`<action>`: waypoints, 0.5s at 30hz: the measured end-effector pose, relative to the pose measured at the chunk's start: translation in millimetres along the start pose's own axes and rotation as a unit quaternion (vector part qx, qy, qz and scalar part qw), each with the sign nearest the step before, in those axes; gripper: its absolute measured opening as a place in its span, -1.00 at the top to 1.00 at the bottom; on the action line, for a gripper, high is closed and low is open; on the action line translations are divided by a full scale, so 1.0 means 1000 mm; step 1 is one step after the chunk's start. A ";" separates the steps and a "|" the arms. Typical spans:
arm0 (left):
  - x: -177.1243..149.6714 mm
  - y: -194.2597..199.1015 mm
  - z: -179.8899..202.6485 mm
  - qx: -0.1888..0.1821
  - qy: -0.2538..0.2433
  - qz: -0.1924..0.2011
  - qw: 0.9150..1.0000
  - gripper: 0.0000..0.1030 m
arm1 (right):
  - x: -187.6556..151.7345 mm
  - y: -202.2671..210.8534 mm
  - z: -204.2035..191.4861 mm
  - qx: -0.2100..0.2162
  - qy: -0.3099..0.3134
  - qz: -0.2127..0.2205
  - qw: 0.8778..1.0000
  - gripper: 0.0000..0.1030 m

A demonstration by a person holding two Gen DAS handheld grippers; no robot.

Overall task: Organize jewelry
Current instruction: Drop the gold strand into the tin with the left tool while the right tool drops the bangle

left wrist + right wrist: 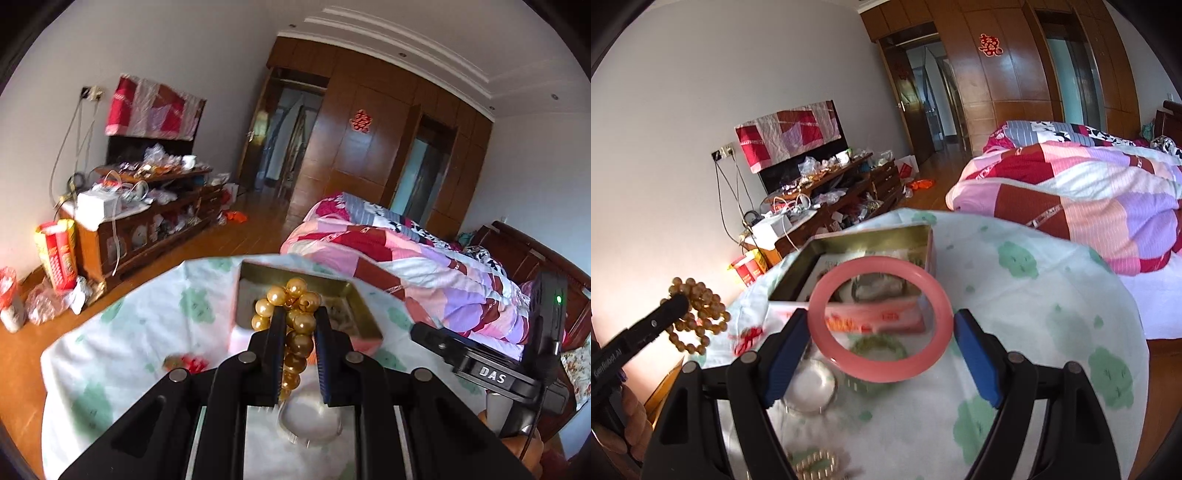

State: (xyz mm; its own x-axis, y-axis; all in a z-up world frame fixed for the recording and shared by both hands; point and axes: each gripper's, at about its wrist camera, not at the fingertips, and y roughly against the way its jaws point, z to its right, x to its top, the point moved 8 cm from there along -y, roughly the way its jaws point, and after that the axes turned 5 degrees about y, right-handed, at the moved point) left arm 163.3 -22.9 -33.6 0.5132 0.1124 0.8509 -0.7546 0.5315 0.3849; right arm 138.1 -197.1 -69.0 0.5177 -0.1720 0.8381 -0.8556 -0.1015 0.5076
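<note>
Left wrist view: gold bead strand [295, 325] is clamped betw. nearly closed left hand-held gripper [299, 356] fingers, above open tin [364, 308]. Right hand-held gripper [879, 360] — spread wide — pink bangle [879, 319] is held across pads, over tabletop [1052, 332].

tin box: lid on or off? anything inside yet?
Lid off: the tin box shows its open gold interior. It already holds something pale and a dark ring-like piece; what they are, cannot tell.

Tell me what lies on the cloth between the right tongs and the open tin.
In the right wrist view, a green bead bracelet lies on the cloth just before the tin, seen through the pink bangle the right tongs hold.
</note>
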 end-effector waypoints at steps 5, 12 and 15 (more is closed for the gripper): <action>0.021 -0.041 0.008 -0.013 -0.019 0.001 1.000 0.72 | 0.030 -0.027 0.000 -0.007 0.012 0.007 1.000 -0.59; 0.029 -0.108 0.001 -0.009 -0.020 -0.030 0.999 0.72 | 0.048 -0.093 0.001 -0.022 0.022 -0.019 0.999 -0.59; 0.022 -0.133 -0.002 0.000 -0.024 -0.055 0.998 0.72 | 0.042 -0.116 0.003 -0.026 0.020 -0.039 0.999 -0.59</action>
State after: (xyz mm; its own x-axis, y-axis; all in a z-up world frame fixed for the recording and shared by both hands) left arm 275.9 -89.1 -66.4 0.5723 0.0125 0.8199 -0.6944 0.5392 0.4765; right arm 259.3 -195.0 -93.8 0.5826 -0.1254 0.8030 -0.8124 -0.0616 0.5798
